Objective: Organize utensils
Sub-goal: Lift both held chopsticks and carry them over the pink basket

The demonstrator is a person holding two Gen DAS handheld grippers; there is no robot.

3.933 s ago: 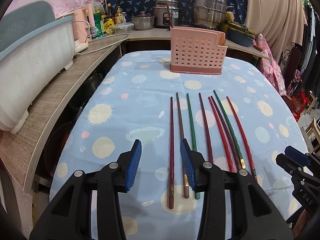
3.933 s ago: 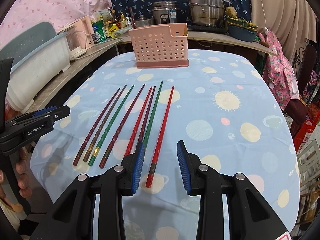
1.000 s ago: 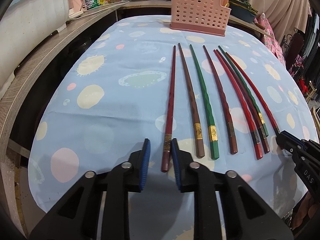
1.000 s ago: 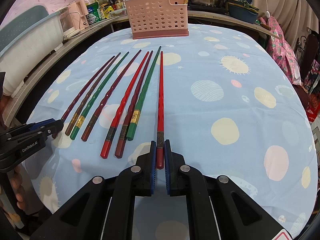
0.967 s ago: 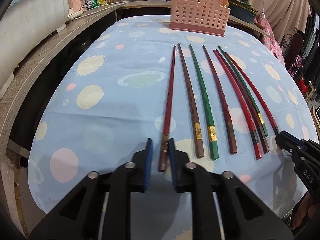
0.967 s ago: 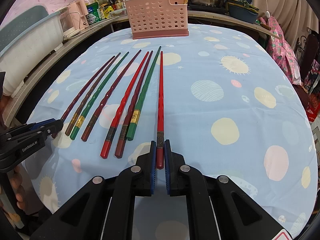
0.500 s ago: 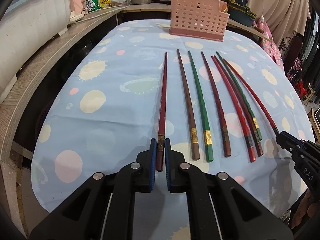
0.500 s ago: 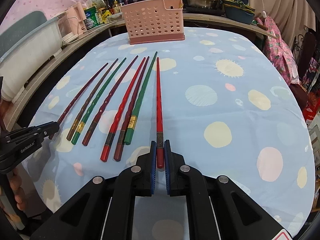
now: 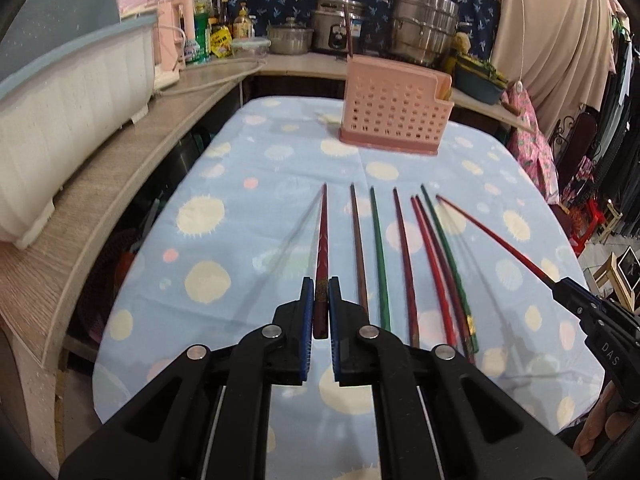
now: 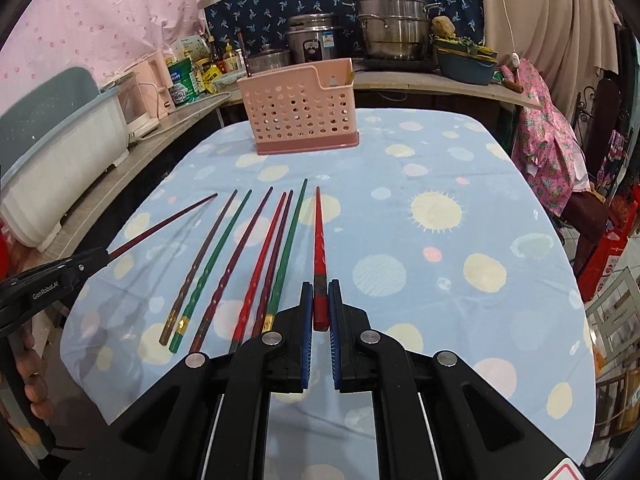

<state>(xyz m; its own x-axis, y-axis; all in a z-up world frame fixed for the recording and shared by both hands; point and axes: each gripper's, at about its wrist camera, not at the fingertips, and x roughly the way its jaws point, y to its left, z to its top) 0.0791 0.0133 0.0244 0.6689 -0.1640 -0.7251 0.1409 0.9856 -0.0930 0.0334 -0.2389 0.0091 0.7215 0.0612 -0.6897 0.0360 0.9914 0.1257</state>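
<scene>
My left gripper is shut on the thick end of a dark red chopstick and holds it lifted above the table, tip pointing away. My right gripper is shut on a bright red chopstick, also lifted. Several more chopsticks, red, brown and green, lie side by side on the blue spotted tablecloth. They also show in the right wrist view. A pink perforated utensil holder stands at the table's far end, also seen in the right wrist view.
A wooden counter with a white and blue dish rack runs along the left. Pots, a rice cooker and bottles stand on the back counter. Clothes and a chair are to the right of the table.
Both grippers have risen from the table with their chopsticks held, and the camera views have tilted up. The other chopsticks have not moved.
</scene>
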